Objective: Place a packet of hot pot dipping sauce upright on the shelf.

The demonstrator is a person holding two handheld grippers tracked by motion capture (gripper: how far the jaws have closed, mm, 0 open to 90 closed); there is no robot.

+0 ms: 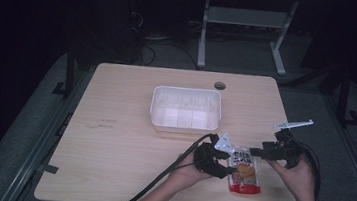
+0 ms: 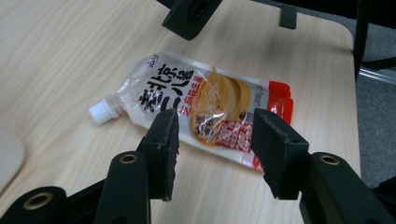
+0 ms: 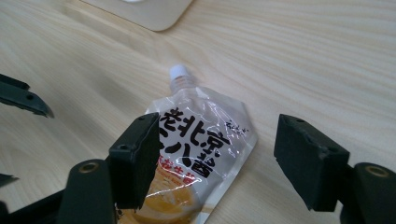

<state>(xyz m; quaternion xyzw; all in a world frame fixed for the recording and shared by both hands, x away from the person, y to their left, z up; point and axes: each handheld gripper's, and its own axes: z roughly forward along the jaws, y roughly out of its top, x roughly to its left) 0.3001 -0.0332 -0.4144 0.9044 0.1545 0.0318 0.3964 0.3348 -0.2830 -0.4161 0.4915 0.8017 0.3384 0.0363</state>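
The pouch lies flat on the table, cap toward the tray. It is flanked by the left gripper, nearer, and right gripper, both with jaws spread, nothing pinched.

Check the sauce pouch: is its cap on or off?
On. The white screw cap sits on the spout of the sauce pouch, which lies flat on the table.
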